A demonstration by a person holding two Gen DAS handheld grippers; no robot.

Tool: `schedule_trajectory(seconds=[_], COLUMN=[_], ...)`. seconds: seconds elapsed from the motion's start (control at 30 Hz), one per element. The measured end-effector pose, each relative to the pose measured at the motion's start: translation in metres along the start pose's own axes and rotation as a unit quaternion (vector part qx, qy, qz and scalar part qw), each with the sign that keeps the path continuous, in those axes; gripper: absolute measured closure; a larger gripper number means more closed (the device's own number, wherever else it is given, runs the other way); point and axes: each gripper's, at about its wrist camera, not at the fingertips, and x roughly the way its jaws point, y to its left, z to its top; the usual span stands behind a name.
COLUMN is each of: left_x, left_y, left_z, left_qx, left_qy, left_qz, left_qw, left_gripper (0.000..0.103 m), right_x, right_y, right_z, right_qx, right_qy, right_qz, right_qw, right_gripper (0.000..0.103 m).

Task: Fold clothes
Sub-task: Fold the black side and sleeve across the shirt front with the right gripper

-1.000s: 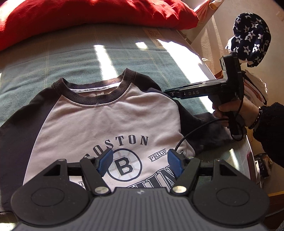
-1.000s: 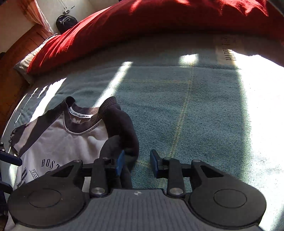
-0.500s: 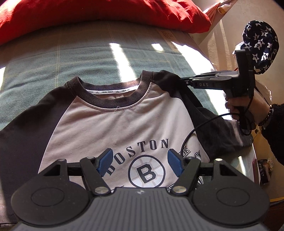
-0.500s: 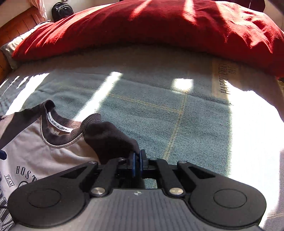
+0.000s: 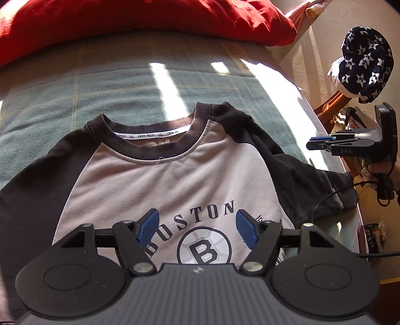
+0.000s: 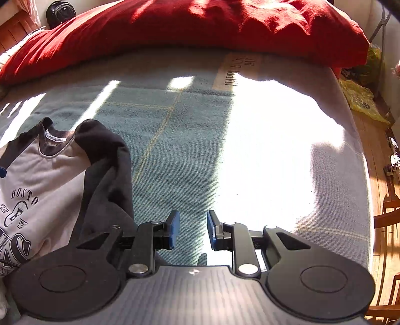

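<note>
Sleeve (image 6: 107, 175) dropped: right claw (image 6: 192, 228) opening, empty, pulled off toward bed (image 6: 175, 150) edge; left claw (image 5: 197, 231) apart over shirt (image 5: 175, 180); shoulder straightened, fold not started.

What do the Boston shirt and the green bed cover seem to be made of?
The Boston shirt looks like soft cotton jersey: matte, with a ribbed collar and limp creases. The green bed cover looks like coarse woven fabric, perhaps wool or cotton, with a visible weave and thin yellow lines.

Bed with teal blanket (image 6: 175, 155) (sun-streaked), grey-and-black Boston shirt (image 5: 175, 180) lying flat, red pillow (image 5: 140, 22) at far edge
</note>
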Motion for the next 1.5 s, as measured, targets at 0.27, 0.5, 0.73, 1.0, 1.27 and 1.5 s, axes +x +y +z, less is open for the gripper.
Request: schedule_trajectory(seconds=[0.27,0.5,0.73,1.0,1.27,1.5], left_x=[0.011,0.019,0.022,0.04,0.069,0.107], left_y=[-0.027,-0.048,-0.062,-0.103,-0.145,-0.193], left_z=[0.007,0.011,0.015,0.027,0.038,0.049], left_qx=[0.03,0.051,0.064,0.118,0.164,0.213], left_qy=[0.015,0.025,0.023,0.022,0.035,0.045], left_qz=[-0.007,-0.013,-0.013,-0.032,-0.068,-0.133], left_qw=[0.9994,0.9983,0.9976,0.9923,0.9834,0.9668], left_gripper=[0.035,0.035,0.035,0.035,0.034,0.033], right_x=[-0.032,-0.017,-0.046,-0.021,-0.027,-0.047], right_y=[0.027,0.056,0.043,-0.055,-0.022,-0.002], right_z=[-0.071,-0.123,-0.092,-0.045,-0.109,-0.113], right_qx=[-0.047,-0.008,-0.03,0.053,0.05,0.01], right_qy=[0.032,0.135,0.062,0.054,0.104,0.052], right_qz=[0.058,0.142,0.09,0.116,0.188,0.145], right_qw=[0.997,0.981,0.994,0.99,0.975,0.988], right_gripper=[0.076,0.074,0.074,0.061,0.059,0.054])
